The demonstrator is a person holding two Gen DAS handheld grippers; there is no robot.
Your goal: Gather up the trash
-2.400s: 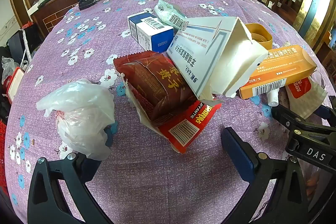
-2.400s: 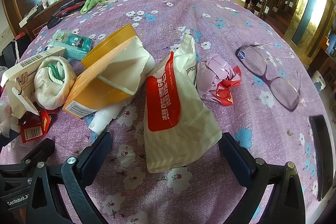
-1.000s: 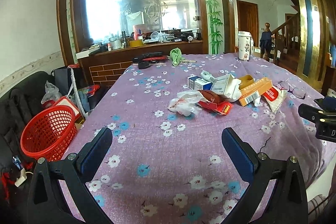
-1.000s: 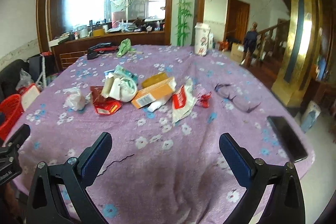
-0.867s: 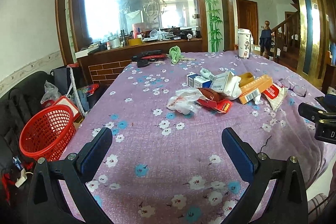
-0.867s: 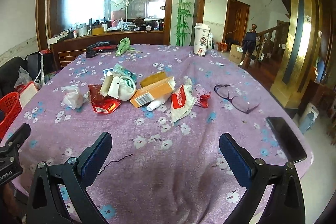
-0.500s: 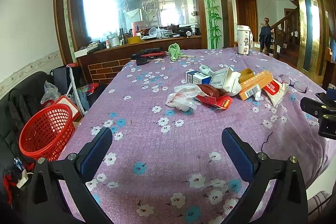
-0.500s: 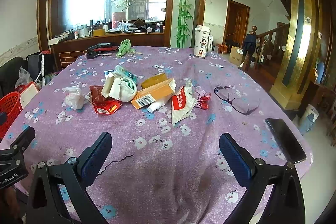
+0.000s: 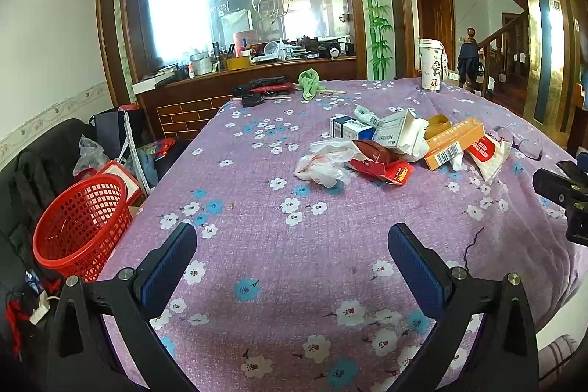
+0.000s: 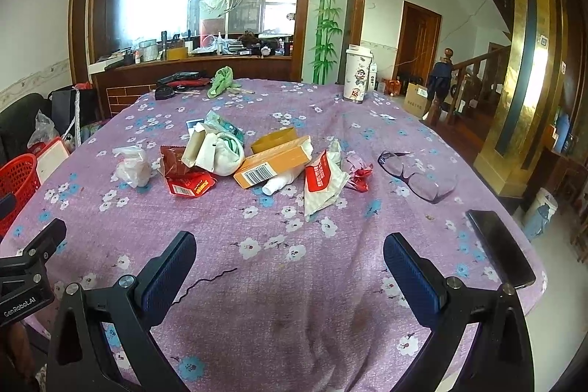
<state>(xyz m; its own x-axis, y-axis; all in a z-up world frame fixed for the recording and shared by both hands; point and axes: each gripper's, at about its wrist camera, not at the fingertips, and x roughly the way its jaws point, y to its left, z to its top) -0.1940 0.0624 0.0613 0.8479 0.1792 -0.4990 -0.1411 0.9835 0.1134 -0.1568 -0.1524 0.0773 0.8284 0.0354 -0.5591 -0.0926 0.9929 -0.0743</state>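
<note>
Left wrist view
Left gripper (image 9: 292, 261): jaws spread wide, nothing between them, over bare purple floral tablecloth (image 9: 257, 237).
Trash pile: well ahead of the jaws and a little right. White plastic bag (image 9: 323, 164) lies nearest, touching a red snack wrapper (image 9: 382, 164); behind are a white carton (image 9: 400, 133), a blue-and-white box (image 9: 347, 128) and an orange box (image 9: 454, 144).
Red basket (image 9: 81, 219): on the floor, far left of the left jaw, beside the table edge.
Right gripper: only a black part at the right edge; its state cannot be told here.

Right wrist view
Right gripper (image 10: 288, 263): jaws released, wide apart, holding nothing.
Trash pile: ahead of the jaws, centred. White-and-red bag (image 10: 323, 184) lies nearest, just beside the orange box (image 10: 273, 162) and a small white bottle (image 10: 281, 180); crumpled pink-and-red wrapper (image 10: 358, 171) to its right.
Glasses (image 10: 417, 175): ahead, right of the pile.
Phone (image 10: 499, 247): just right of the right jaw, near the table edge.
</note>
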